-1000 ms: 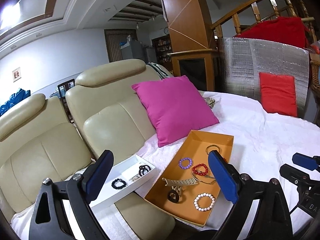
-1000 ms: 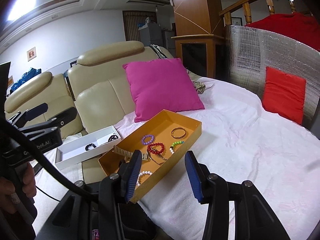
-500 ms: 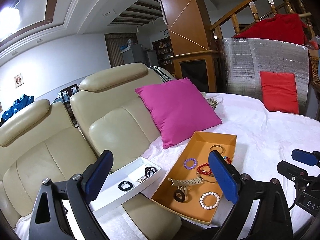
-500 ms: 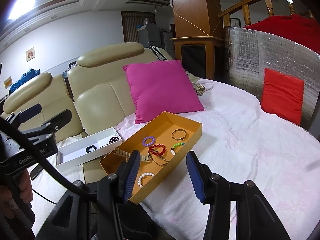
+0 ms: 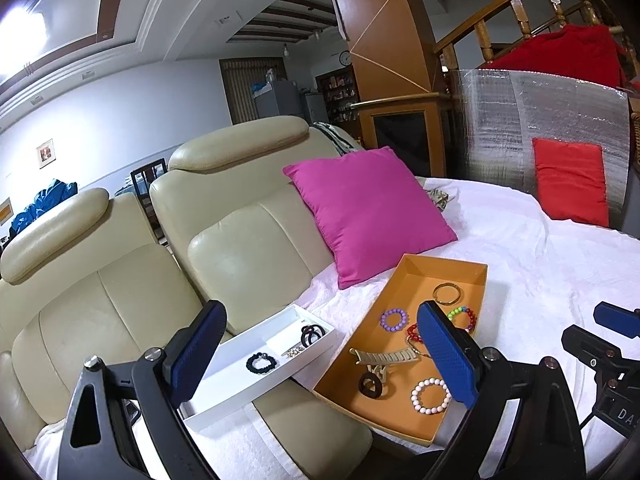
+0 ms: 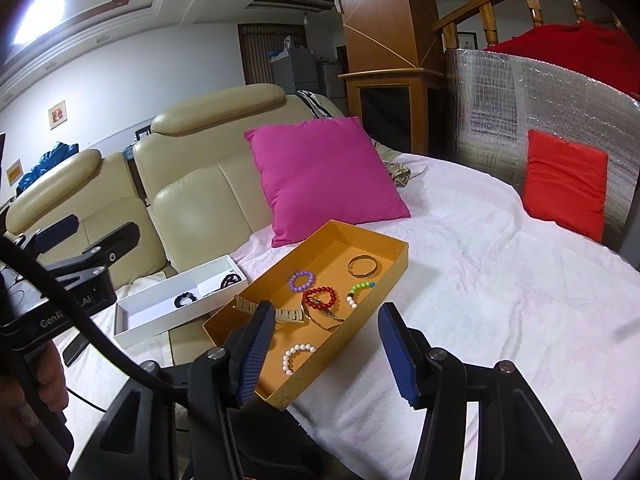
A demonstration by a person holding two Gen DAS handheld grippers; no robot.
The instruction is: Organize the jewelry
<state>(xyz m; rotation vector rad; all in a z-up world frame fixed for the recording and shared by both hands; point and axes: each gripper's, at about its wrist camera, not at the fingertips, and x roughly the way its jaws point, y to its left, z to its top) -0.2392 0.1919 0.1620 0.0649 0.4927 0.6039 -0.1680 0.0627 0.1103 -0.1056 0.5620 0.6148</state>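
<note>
An orange tray [image 5: 472,272] [image 6: 396,248] lies on the white bedspread. It holds a purple bead bracelet [image 5: 393,319] [image 6: 302,281], a red bead bracelet [image 6: 319,298], a gold bangle [image 5: 447,293] [image 6: 362,266], a white pearl bracelet [image 5: 430,396] [image 6: 298,354] and a beige hair claw [image 5: 384,358]. Left of it, a white tray [image 5: 240,392] [image 6: 136,320] holds a black bead bracelet [image 5: 261,362] and a black hair tie [image 5: 311,334]. My left gripper [image 5: 322,354] hovers open before both trays, holding nothing. My right gripper [image 6: 326,350] hangs over the orange tray's near end, jaws opening, nothing between them.
A magenta cushion [image 5: 372,212] leans on the cream leather sofa [image 5: 240,232] behind the trays. A red cushion [image 6: 564,184] rests against a silver foil panel [image 6: 520,112] at the right. A person's hand [image 6: 24,384] holds the left gripper's handle.
The right gripper's blue pads stand wider apart than a second ago. Both hands hover in about the same place, and the jewelry has not moved.
</note>
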